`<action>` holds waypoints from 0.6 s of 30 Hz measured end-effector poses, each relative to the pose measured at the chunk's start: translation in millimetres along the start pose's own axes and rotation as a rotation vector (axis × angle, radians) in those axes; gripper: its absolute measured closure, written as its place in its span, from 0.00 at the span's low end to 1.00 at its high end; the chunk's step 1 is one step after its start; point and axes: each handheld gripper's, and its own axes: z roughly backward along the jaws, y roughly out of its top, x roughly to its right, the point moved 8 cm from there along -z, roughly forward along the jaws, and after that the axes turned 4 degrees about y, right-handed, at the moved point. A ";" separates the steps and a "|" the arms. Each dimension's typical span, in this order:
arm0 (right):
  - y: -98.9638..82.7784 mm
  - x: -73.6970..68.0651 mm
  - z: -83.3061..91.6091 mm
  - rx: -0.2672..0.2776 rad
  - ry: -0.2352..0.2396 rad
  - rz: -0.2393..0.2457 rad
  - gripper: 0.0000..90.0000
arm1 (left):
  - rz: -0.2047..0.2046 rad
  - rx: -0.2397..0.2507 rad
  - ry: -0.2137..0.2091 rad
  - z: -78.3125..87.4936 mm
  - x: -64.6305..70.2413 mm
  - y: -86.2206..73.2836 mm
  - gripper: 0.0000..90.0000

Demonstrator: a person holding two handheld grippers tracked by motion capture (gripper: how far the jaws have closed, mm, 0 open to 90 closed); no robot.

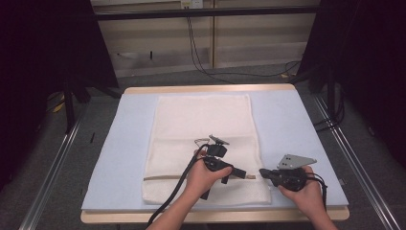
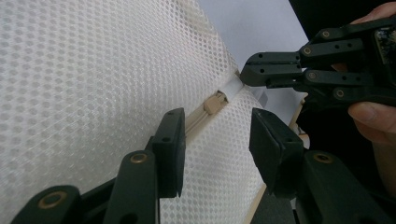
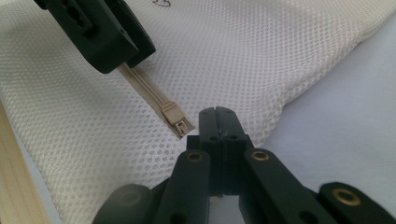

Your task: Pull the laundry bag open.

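— Zipper pull (image 2: 214, 103) on the white mesh laundry bag (image 1: 201, 124): where?
— Near the bag's right edge, at the end of the zipper track (image 3: 144, 91) running across the lower part of the bag; lying flat on the mesh, free of any pad.
— Step in hand?
— Probably the reach for the slider. Left gripper (image 2: 217, 140) poised over the track just short of the pull, jaws at a middling gap, nothing pinched between them. Right gripper (image 3: 218, 122) clamped tight on the bag's edge right beside the zipper's end, seemingly pinning it.
— Next move?
— Likely lowering the left jaws astride the pull, pinching it squarely, then drawing along the track while keeping the edge anchored. Small, flat tab, so easy to miss.
— Surroundings?
— Pale blue pad (image 1: 297, 120) under the bag, wooden table (image 1: 210, 89) beneath.
— Brands, labels, writing?
— No readable lettering.
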 end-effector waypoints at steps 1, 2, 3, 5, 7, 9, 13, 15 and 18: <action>-0.4 -0.3 -0.4 -0.003 0.005 0.002 1.00 | 0.007 -0.006 0.004 -1.7 -0.2 -0.2 0.63; -1.1 -0.4 -1.0 -0.010 0.002 0.002 1.00 | 0.003 -0.009 0.005 -4.2 -0.4 -0.5 0.64; -1.7 -0.8 -1.6 -0.014 0.006 0.001 1.00 | 0.004 -0.020 0.005 -5.5 -0.6 -1.1 0.64; -3.1 -0.9 -2.5 -0.024 0.010 0.005 1.00 | 0.007 -0.023 0.011 -9.4 -0.9 -1.2 0.64; -4.0 -0.3 -3.5 -0.028 0.008 0.002 1.00 | 0.006 -0.027 0.013 -12.4 -0.9 -1.3 0.64; -4.3 0.8 -3.7 -0.029 0.008 0.000 1.00 | 0.047 -0.004 0.013 -17.0 3.5 0.7 0.65; -5.2 0.6 -3.8 -0.031 0.015 -0.006 1.00 | 0.023 -0.027 0.022 -21.4 2.7 -0.1 0.68; -5.8 1.1 -4.2 -0.033 0.010 -0.006 1.00 | 0.024 -0.036 0.037 -23.7 1.2 -0.5 0.70; -6.4 1.0 -5.1 -0.036 0.014 -0.006 1.00 | 0.032 -0.040 0.050 -26.4 1.5 -0.5 0.73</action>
